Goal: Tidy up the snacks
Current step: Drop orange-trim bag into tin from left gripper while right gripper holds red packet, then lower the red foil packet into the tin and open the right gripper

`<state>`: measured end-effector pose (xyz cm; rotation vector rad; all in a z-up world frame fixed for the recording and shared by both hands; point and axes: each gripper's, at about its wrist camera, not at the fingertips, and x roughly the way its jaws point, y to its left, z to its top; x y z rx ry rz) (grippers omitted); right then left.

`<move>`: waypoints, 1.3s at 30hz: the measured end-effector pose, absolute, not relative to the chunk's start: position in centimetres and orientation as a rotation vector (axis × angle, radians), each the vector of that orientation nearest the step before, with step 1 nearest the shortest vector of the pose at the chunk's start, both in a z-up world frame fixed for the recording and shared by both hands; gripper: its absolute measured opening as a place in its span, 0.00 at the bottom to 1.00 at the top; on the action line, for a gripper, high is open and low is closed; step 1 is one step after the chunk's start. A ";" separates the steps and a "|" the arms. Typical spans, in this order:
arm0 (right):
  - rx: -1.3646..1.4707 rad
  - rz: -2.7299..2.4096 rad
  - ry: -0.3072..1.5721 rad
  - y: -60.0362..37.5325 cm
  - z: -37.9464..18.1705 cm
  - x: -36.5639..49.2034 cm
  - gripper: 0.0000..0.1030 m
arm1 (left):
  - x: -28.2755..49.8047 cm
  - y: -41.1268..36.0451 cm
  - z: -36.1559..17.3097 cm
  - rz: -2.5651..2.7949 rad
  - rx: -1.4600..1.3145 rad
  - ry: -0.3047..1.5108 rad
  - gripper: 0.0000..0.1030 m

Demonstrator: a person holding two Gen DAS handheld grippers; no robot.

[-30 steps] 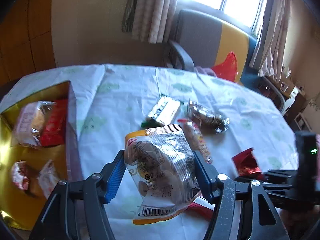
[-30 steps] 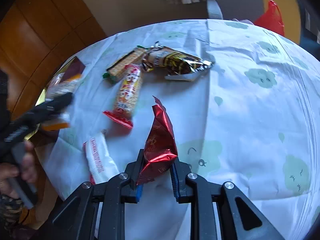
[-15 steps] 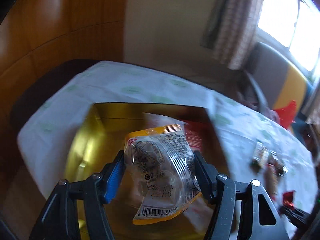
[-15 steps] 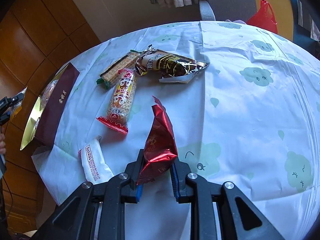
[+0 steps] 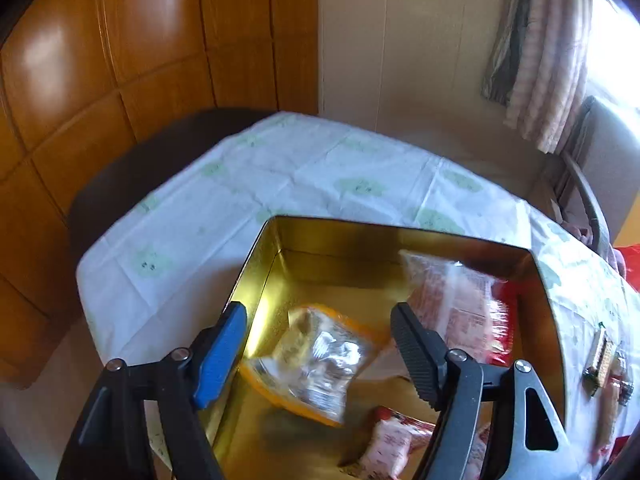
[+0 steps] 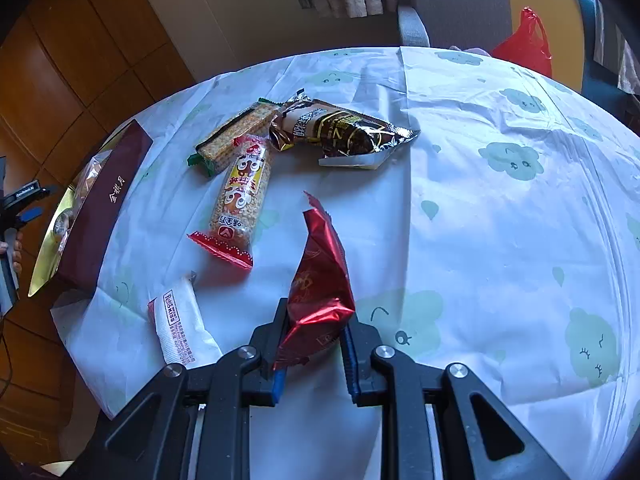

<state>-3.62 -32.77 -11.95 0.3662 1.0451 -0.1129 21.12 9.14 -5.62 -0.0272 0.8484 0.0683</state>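
Note:
My left gripper [image 5: 318, 316] hangs over the open gold tin [image 5: 360, 232], its jaws opening. The clear orange-edged snack bag [image 5: 316, 360] is blurred below the fingers, free of both pads, just above the tin's floor. Pink and red packets [image 5: 460, 304] lie in the tin. My right gripper [image 6: 314, 344] is shut on a red foil packet [image 6: 320, 280] just above the tablecloth. On the cloth lie a rice bar [image 6: 240, 196], a cracker pack [image 6: 236, 132], a dark brown packet [image 6: 344, 132] and a white packet [image 6: 180, 324]. The tin's maroon side [image 6: 104, 208] shows at the left.
A chair with a red plastic bag [image 6: 524, 44] stands behind the table. Wood panelling [image 5: 120, 60] lines the wall past the table's left edge. The tin sits near that table edge [image 5: 92, 272].
The left gripper swung from the loose snacks to above the tin, then let the orange-edged bag drop out of its jaws. The right gripper stayed put with the red packet.

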 end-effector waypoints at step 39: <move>0.297 0.054 0.958 -25.9 -5.6 -0.8 0.22 | 6.9 4.6 -2.4 -0.130 -0.004 0.729 0.78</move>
